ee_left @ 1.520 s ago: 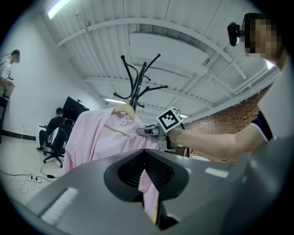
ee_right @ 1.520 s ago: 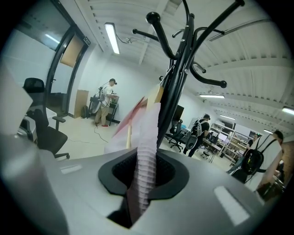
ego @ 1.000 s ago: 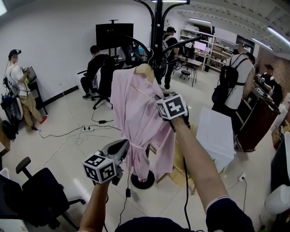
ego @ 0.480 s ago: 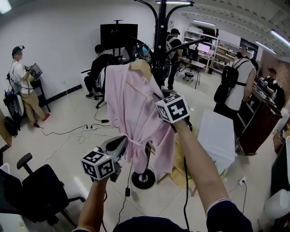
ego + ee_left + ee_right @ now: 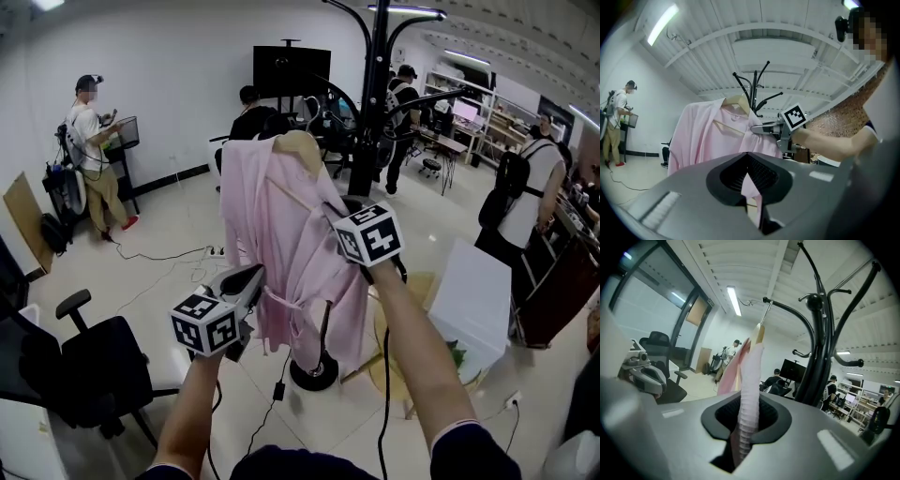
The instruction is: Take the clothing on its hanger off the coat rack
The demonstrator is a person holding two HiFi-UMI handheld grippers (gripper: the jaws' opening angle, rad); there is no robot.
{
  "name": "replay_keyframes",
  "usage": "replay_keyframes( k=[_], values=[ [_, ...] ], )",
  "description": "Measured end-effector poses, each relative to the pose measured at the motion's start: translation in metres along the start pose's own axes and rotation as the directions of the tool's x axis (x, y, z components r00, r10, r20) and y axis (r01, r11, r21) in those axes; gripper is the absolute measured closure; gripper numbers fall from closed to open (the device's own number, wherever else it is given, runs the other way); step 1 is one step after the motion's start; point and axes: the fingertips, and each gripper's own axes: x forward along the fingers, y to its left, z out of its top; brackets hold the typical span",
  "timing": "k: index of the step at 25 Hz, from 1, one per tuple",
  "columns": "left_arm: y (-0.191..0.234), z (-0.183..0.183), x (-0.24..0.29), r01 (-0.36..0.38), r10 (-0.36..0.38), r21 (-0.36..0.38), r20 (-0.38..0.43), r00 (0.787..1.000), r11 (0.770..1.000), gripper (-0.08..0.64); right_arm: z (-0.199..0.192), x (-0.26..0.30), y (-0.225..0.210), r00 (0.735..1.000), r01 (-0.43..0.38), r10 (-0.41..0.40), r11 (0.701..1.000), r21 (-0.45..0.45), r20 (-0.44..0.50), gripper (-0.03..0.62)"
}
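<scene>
**Lifting the robe clear: both claws on cloth, hook in doubt**

Your right claw (image 5: 746,425) is clamped on a gathered fold of the pink robe (image 5: 281,234), high up by the shoulder; the fold runs straight up out of its jaws toward the hanger (image 5: 298,145). Your left claw (image 5: 751,187) is closed on a narrow strip of the same robe lower down, about the waist tie; no gap shows on either side of the cloth there.

The robe hangs on its wooden hanger, just beside the black rack (image 5: 377,103) and to its left in the head view. In the right gripper view the wire hook (image 5: 765,312) rises to the tip of a rack arm (image 5: 787,308); whether it rests on that arm or only crosses it in the picture, I cannot tell.

I judge you are in the lift-off step; the grip is made and the carrying away is not finished. Your next move calls for raising the shoulder end enough for the hook to clear the arm's upturned tip, then drawing it away from the pole; keep your left claw following, so the lower cloth does not drag or catch on another arm.

By count: one robe; one hanger; one rack, with several curved arms; two claws, both holding the robe.
</scene>
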Motion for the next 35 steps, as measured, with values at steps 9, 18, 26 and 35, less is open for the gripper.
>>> replay_keyframes(
  k=[9, 18, 26, 35],
  values=[
    [0.058, 0.005, -0.053, -0.155, 0.155, 0.007, 0.007, 0.988, 0.988, 0.548, 0.024, 0.049, 0.062, 0.983, -0.168, 0.165, 0.985, 0.036, 0.081, 0.554],
    [0.154, 0.016, -0.116, -0.25, 0.25, 0.006, 0.036, 0.968, 0.968, 0.548, 0.078, 0.117, 0.135, 0.956, -0.257, 0.257, 0.966, -0.022, 0.142, 0.554],
    [0.239, 0.03, -0.188, -0.346, 0.345, 0.009, 0.068, 0.936, 0.938, 0.548, 0.127, 0.175, 0.207, 0.916, -0.341, 0.357, 0.933, -0.113, 0.184, 0.554],
    [0.317, 0.037, -0.256, -0.485, 0.484, -0.015, 0.096, 0.87, 0.874, 0.548, 0.177, 0.245, 0.287, 0.838, -0.462, 0.501, 0.862, -0.21, 0.216, 0.554]
  ],
)
